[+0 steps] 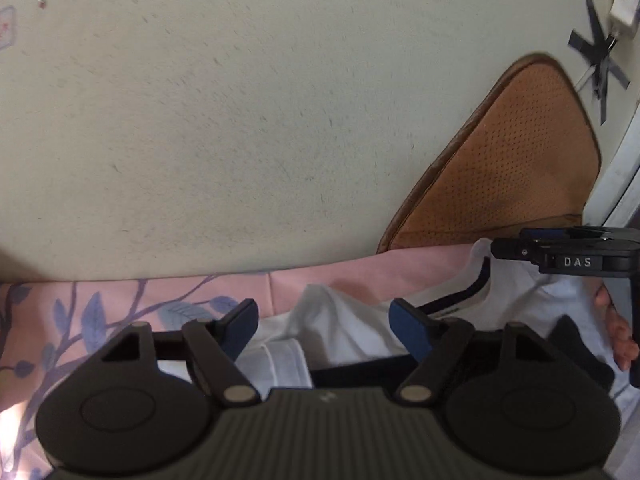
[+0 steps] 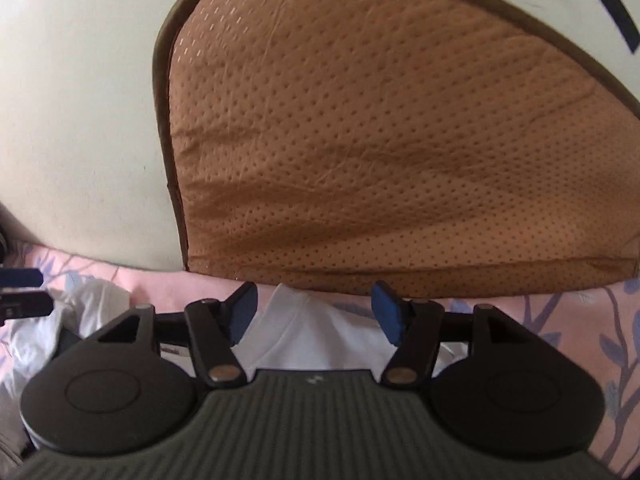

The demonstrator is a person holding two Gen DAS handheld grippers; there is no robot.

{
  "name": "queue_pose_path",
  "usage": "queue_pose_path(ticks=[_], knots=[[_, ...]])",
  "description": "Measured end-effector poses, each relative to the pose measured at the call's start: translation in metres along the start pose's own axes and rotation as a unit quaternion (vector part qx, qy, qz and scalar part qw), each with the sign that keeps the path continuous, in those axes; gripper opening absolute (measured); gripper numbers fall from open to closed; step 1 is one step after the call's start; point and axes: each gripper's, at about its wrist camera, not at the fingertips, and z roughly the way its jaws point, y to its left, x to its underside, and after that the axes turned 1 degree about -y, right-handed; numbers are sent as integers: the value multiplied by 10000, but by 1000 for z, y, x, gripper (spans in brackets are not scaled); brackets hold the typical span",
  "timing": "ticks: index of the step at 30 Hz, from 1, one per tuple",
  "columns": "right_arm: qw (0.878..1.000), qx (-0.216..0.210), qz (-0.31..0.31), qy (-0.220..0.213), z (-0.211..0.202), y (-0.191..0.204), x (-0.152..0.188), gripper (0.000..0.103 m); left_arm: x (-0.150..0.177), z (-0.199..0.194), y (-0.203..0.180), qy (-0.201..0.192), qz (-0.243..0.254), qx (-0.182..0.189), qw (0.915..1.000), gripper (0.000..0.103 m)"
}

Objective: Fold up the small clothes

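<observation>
I am in a home, in what looks like a bedroom. Under me lies a pink bedsheet (image 1: 168, 292) printed with blue leafy branches, the kind of linen a bed wears. Along the bed's far edge rises a plain cream wall (image 1: 240, 100), scuffed and marked. A tan perforated cushion (image 2: 380, 140) with a brown border leans against that wall. White clothes (image 1: 340, 332) lie crumpled on the sheet, and a white charger (image 1: 624, 4) hangs near strips of dark tape (image 1: 600, 68).

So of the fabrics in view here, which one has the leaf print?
The pink sheet under the clothes: it carries blue-grey branches and leaves. The white garment lying on it is plain with dark trim, and the brown cushion behind is perforated, not printed.
</observation>
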Motion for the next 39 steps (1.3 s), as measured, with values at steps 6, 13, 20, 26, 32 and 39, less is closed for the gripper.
queue_pose_path(ticks=[6,13,20,26,32,39], knots=[[9986,128,-486,-132,-7,12,17,10,10,29,-12,195,52,-164,9997,11],[9913,-165,-431,-1234,-111,17,36,9,24,-47,-12,-463,-125,272,9985,7],[9788,-420,-659,-1894,-243,34,106,9,96,-157,-30,-1176,45,863,9893,7],[9780,-367,-644,-1952,-288,42,196,9,187,-229,-48,-1286,543,1159,9834,7],[9856,63,42,-1691,-280,37,259,10,257,-236,-56,-558,592,1455,9860,13],[9762,-789,456,-1970,-315,17,268,46,267,-265,-20,-678,195,1864,9799,47]])
